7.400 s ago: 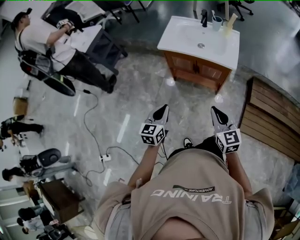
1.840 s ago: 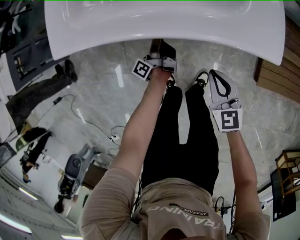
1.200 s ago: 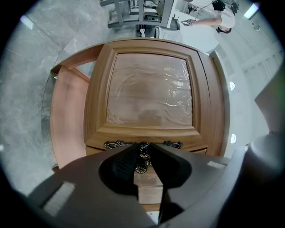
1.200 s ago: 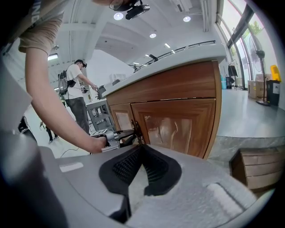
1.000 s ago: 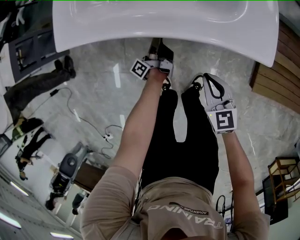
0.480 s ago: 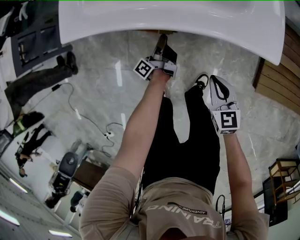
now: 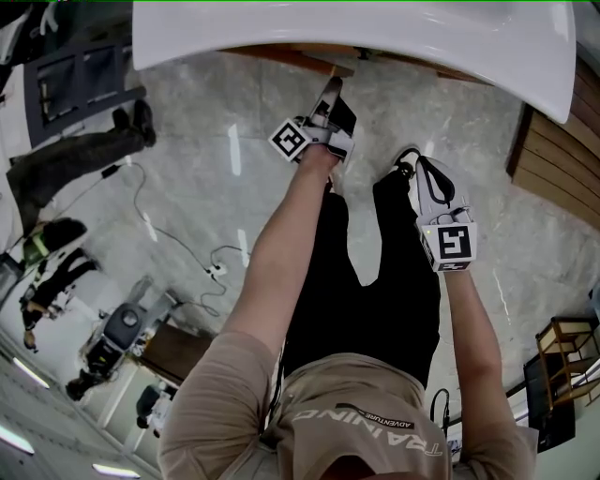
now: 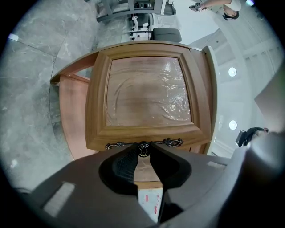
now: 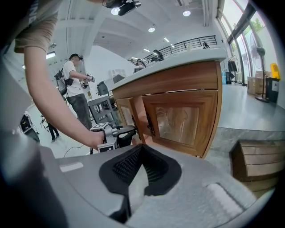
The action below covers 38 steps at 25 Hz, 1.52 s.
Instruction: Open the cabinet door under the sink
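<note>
The wooden cabinet door [image 8: 147,98] under the white sink top [image 7: 375,28] has a panel under plastic film and stands ajar. Its top edge [image 7: 309,61] slants out from below the sink rim. My left gripper [image 8: 143,149] is shut on the door's round metal knob, at the middle of an ornate handle plate [image 8: 171,142]. In the head view the left gripper [image 7: 330,89] reaches level toward the cabinet. My right gripper [image 7: 427,173] hangs apart, right of it and tilted down. Its jaws [image 9: 140,148] meet with nothing between them. The second door [image 9: 182,118] stays closed.
A slatted wooden platform [image 7: 553,187] lies on the floor to the right of the cabinet. A cable with a power strip [image 7: 217,270] runs across the marble floor at the left. Other people [image 7: 66,169] stand and work beyond it.
The left gripper has drawn the knob back toward me, and the door's brown top edge now shows below the sink rim. The right gripper has shifted slightly, still empty.
</note>
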Each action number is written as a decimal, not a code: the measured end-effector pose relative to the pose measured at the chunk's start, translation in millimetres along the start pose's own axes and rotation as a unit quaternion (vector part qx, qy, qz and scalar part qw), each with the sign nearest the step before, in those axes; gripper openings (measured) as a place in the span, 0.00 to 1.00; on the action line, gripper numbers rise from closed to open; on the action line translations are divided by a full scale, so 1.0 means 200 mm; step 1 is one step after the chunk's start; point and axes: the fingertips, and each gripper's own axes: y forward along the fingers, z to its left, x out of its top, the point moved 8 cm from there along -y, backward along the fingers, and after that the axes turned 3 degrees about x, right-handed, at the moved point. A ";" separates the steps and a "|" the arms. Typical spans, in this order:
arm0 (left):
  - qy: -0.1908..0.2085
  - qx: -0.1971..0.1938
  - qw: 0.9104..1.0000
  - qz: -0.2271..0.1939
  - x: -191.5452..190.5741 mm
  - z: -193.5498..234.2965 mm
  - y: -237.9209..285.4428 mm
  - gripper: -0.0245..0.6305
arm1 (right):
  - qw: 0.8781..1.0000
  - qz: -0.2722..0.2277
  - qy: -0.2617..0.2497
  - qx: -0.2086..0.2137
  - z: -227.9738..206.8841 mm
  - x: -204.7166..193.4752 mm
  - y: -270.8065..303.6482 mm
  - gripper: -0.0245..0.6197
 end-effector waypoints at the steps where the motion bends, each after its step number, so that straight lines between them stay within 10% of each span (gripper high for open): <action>1: 0.000 -0.001 1.000 0.004 0.00 0.00 -0.01 0.19 | 1.000 0.002 0.001 -0.001 0.01 -0.01 0.00 0.04; 38: -0.016 0.002 0.988 0.152 0.17 0.02 -0.49 0.19 | 1.000 0.019 0.000 0.001 0.71 -0.03 0.22 0.04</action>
